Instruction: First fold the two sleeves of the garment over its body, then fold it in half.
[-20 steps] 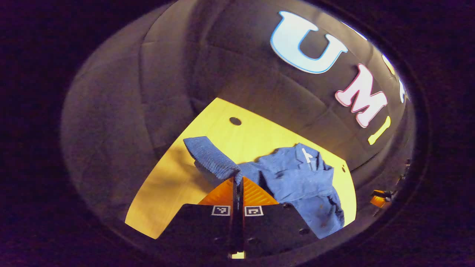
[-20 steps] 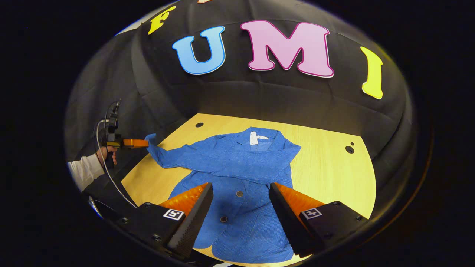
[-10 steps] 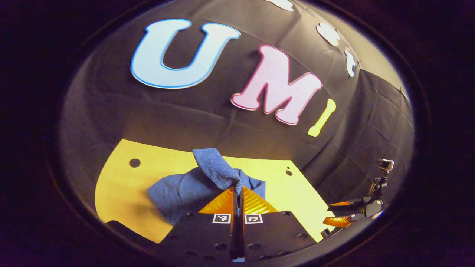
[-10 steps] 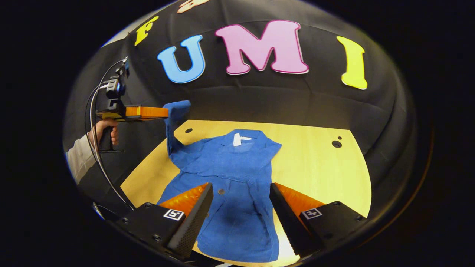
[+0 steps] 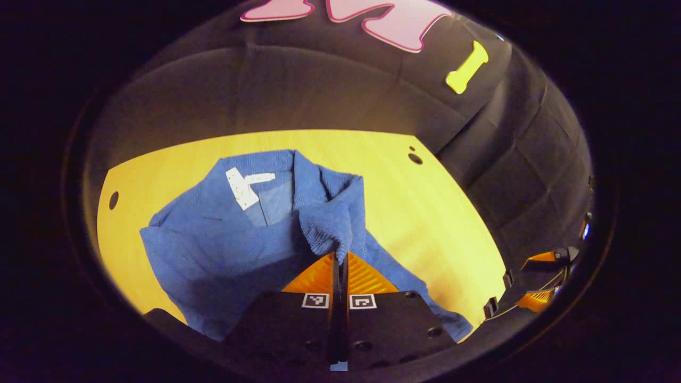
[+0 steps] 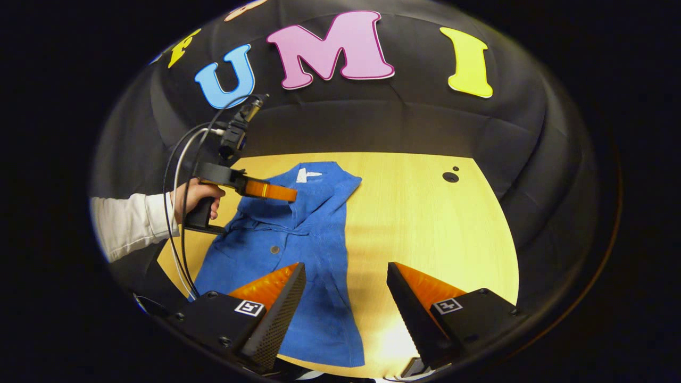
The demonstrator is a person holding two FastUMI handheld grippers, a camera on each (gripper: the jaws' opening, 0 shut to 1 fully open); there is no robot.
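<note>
A blue button-front garment [image 6: 287, 250] lies flat on the wooden table [image 6: 425, 223], collar and white label [image 6: 307, 173] at the far end. My left gripper [image 5: 340, 254] is shut on a sleeve cuff [image 5: 324, 229] and holds it low over the garment's [image 5: 223, 250] chest, near the collar. In the right gripper view that left gripper [image 6: 293, 196] hovers above the garment, held by a hand [image 6: 198, 196] in a white sleeve. My right gripper [image 6: 346, 272] stands open over the garment's right edge and bare table, nothing between its fingers.
The table has small round holes at the far right [image 6: 450, 176] and far left [image 5: 113, 200]. Black cloth walls close in behind and beside the table. A cable [image 6: 178, 223] loops down from the left gripper. Bare wood lies right of the garment.
The left gripper lifted the sleeve from out at the left, swung it up and across, and now holds it over the garment's body. The right gripper stayed open and drifted rightward.
</note>
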